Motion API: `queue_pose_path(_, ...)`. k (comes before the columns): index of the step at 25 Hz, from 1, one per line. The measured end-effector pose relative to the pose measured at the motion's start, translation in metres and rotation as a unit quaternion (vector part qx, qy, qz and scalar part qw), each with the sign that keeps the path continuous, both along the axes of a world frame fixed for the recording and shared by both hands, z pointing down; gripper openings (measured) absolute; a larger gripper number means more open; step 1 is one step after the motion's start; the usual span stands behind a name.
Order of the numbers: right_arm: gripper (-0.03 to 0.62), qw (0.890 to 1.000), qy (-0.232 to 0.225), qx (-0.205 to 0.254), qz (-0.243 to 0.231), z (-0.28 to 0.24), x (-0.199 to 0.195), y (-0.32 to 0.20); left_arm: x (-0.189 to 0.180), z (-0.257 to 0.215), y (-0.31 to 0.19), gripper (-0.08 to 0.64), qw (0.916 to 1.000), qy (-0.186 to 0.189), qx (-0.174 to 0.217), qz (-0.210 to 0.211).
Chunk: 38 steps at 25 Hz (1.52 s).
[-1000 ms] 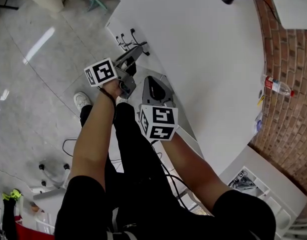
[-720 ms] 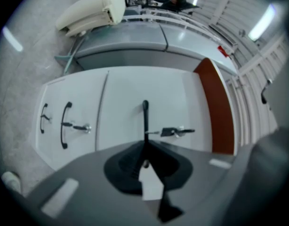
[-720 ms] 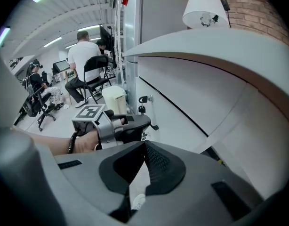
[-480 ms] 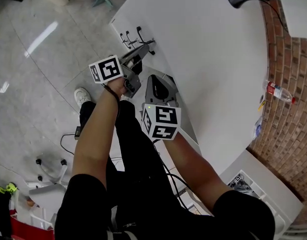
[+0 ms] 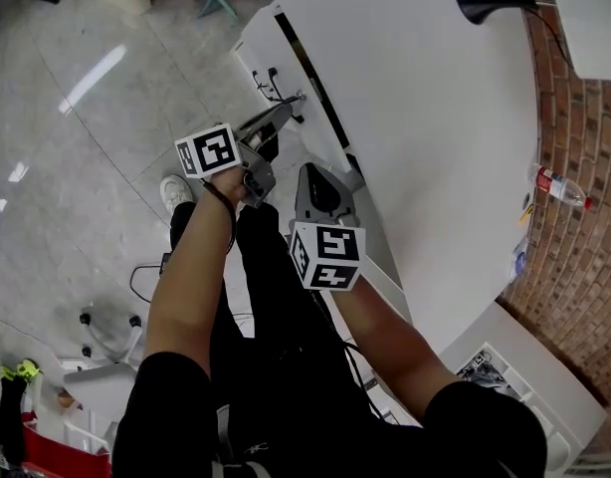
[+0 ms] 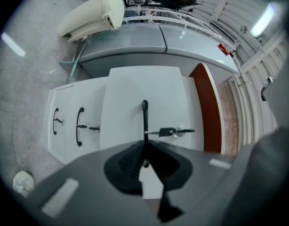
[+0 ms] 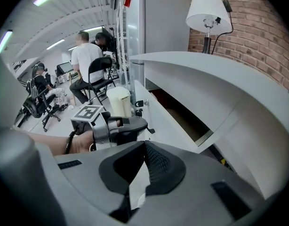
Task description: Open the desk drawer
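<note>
Grey tiled floor [image 5: 67, 187] lies beneath a white desk [image 5: 425, 127]; the left gripper [image 5: 282, 113] has its jaws pinched on the black handle [image 6: 144, 116] of the desk drawer [image 6: 135, 88], which stands partly out, straight ahead of it; a key [image 6: 170, 132] sticks out just right of those jaws; the right gripper [image 5: 307, 173], close beside the left one, is pressed together on nothing.

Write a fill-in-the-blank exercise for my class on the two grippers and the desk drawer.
1. The left gripper is shut on the black ____ of the top drawer.
2. The right gripper, jaws together, holds ____.
3. A small ____ sticks out of that drawer's front, beside the jaws.
4. That drawer stands partly ____.
Missing words: handle; nothing; key; open.
</note>
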State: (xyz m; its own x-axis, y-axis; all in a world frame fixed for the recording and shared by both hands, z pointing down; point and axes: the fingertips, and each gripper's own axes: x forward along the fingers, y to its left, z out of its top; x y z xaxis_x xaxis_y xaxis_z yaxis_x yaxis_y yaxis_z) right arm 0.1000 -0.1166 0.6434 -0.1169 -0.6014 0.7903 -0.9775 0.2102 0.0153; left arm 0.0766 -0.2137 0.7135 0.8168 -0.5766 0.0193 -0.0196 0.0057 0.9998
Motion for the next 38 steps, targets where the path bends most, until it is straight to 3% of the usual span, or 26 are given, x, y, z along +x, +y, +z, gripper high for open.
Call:
queue_pose_path(18, -0.002, 1.000, -0.008, -0.029, 0.001, -0.012, -0.027, 0.059, -0.078, 0.002, 0.043, 0.021, 0.9989, -0.043, -0.021, -0.005)
queue_pose_path(26, -0.002, 1.000, -0.006, -0.028, 0.010, -0.016, -0.024, 0.066, -0.087, 0.001, 0.045, 0.023, 0.9988, -0.044, -0.020, -0.008)
queue_pose_path(33, -0.002, 1.000, -0.010, -0.023, 0.015, -0.019, -0.022, 0.065, -0.087, 0.002, 0.045, 0.033, 0.9975, -0.069, -0.010, -0.008)
queue_pose_path(36, -0.002, 1.000, -0.014, -0.023, 0.015, -0.020, -0.023, 0.064, -0.085, 0.003, 0.045, 0.135, 0.9967, -0.080, -0.006, -0.006)
queue_pose_path(38, -0.002, 1.000, -0.017, -0.020, 0.012, -0.022, -0.026, 0.062, -0.086, 0.003, 0.046, 0.105, 0.9967, -0.081, -0.004, -0.005)
